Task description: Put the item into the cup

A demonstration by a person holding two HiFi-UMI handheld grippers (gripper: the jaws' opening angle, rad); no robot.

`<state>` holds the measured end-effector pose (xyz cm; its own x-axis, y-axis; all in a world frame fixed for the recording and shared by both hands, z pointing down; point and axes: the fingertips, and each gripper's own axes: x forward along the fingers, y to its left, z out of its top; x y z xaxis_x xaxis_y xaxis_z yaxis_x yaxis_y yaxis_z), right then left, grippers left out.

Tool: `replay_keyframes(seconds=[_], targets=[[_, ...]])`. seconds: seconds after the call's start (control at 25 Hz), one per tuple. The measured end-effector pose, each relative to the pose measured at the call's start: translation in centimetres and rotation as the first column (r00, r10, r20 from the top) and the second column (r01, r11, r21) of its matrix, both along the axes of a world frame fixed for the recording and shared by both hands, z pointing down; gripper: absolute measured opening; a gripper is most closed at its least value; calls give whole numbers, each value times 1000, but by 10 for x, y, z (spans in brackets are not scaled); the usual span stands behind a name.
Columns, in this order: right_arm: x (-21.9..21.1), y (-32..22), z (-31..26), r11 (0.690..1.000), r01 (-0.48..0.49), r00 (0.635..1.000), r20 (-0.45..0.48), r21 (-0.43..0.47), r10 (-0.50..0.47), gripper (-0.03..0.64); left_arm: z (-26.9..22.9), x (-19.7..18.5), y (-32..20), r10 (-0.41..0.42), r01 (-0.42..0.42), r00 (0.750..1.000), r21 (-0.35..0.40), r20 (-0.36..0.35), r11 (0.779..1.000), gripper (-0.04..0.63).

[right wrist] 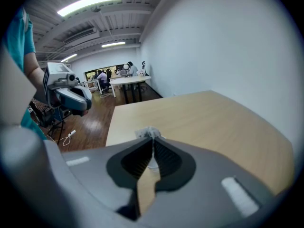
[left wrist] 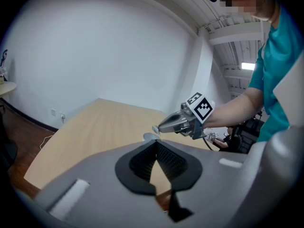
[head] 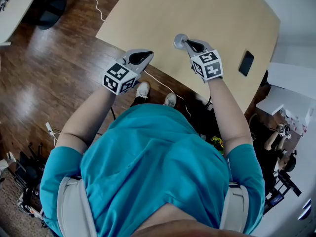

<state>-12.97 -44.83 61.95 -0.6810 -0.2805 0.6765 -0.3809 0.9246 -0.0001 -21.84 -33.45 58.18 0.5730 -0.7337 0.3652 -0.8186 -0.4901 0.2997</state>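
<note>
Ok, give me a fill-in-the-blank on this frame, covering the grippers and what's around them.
1. The left gripper is shut and holds ___.
2. The right gripper is shut on a small grey thing over the ___.
3. The black phone lies nearer the ___ gripper.
Missing words: nothing; table; right.
</note>
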Motion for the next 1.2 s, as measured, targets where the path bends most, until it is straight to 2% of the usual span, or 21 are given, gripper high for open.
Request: replay_keyframes(seconds=[0.08,0.16,0.2,0.36,0.76,0.84,1.0,1.2], targets=[[-5,-1,0,1000,-7,1000,6,-4,7,28,0,-5,1,-4,4,1000,-2,-3,1000,5],[-9,0,0,1000,-6,1000,18,-18,7,164,1,-7,1,-5,5,1000,-4,-7,1000,5],[-10,1,0,1000,-3,1000,21,-22,3,184,1,-8,1,-5,5,1000,-5,-8,1000,5],[-13,2,-2,1000,10,1000,23,-16,-9,189,4,-8,-1,0,0,1000,-7,-13,1000,5],[-11,-5,-11,1000,-30,999,24,-1,30,189,-1,-9,-10,35,-35,999,4,-33,999,5],[-10,-3,-17,999,-40,998,43,7,39,186,-3,-10,-11,46,-46,998,8,-39,999,5],[-1,9,-41,998,-60,989,137,14,58,2,-13,-10,-12,85,-84,995,31,-58,996,5],[23,41,-71,994,-106,973,206,-6,105,2,-22,-12,4,163,-160,985,49,-61,986,5]])
